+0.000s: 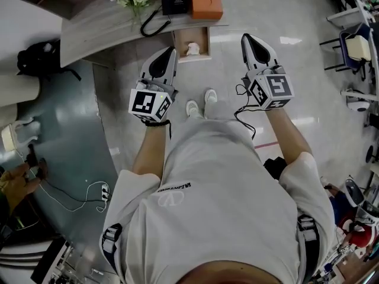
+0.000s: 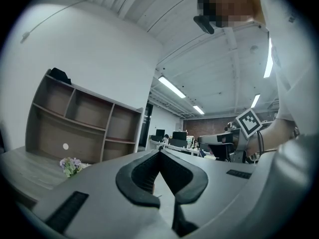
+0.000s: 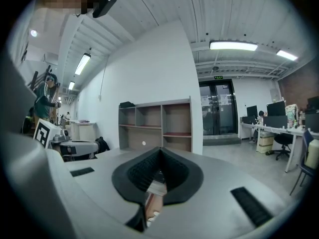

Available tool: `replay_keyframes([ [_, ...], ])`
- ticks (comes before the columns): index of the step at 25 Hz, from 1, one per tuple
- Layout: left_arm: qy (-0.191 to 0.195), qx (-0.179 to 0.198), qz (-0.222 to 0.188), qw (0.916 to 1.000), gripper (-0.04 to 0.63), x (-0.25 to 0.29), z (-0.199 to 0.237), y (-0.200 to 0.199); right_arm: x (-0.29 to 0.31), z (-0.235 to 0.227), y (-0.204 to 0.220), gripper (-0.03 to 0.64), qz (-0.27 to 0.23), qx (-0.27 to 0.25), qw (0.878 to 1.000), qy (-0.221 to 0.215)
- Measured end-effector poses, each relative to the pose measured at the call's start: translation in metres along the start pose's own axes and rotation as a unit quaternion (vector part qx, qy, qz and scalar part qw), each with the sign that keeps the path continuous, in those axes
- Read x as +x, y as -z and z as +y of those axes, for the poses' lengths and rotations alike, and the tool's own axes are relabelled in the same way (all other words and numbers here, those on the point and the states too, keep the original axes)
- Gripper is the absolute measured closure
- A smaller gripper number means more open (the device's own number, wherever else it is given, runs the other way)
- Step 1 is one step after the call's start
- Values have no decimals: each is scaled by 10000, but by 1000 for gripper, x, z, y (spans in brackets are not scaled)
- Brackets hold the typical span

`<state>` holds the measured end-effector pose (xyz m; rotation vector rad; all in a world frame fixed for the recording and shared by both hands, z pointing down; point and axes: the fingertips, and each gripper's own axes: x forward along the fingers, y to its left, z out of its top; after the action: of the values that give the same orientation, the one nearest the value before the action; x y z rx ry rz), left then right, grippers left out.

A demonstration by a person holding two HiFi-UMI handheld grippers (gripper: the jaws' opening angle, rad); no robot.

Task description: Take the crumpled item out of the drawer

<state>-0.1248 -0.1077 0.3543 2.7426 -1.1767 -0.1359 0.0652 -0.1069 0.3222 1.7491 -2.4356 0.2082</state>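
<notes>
At both jaw tips nothing is held: left gripper [image 1: 171, 51] and right gripper [image 1: 245, 38] each have their jaws pressed together, empty, touching nothing. Ahead of the tips and between them, the drawer [image 1: 206, 42] stands pulled open, with the crumpled white item [image 1: 193, 48] lying inside, nearer the left gripper. Judgement: retrieval not yet begun; reach, pinch and lift-out all remain.
</notes>
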Motion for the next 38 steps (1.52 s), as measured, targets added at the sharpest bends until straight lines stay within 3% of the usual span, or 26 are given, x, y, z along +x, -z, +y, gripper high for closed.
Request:
replay_keyframes([
  [9, -451, -193, 765, 9959, 595, 63, 26, 63, 60, -5, 57, 618, 507, 302, 9969, -515],
  [14, -894, -623, 1420, 9838, 595, 89, 34, 136, 88, -14, 124, 618, 1026, 704, 9889, -814],
  [22, -946, -850, 2288, 9651, 595, 120, 36, 235, 129, -25, 203, 619, 1457, 1027, 9791, -977],
  [31, -1051, -1013, 2654, 9530, 594, 132, 56, 307, 159, -37, 279, 618, 1909, 1163, 9708, -867],
  [38, -1214, -1369, 2705, 9452, 595, 144, 65, 354, 176, -41, 332, 618, 2159, 1292, 9637, -896],
])
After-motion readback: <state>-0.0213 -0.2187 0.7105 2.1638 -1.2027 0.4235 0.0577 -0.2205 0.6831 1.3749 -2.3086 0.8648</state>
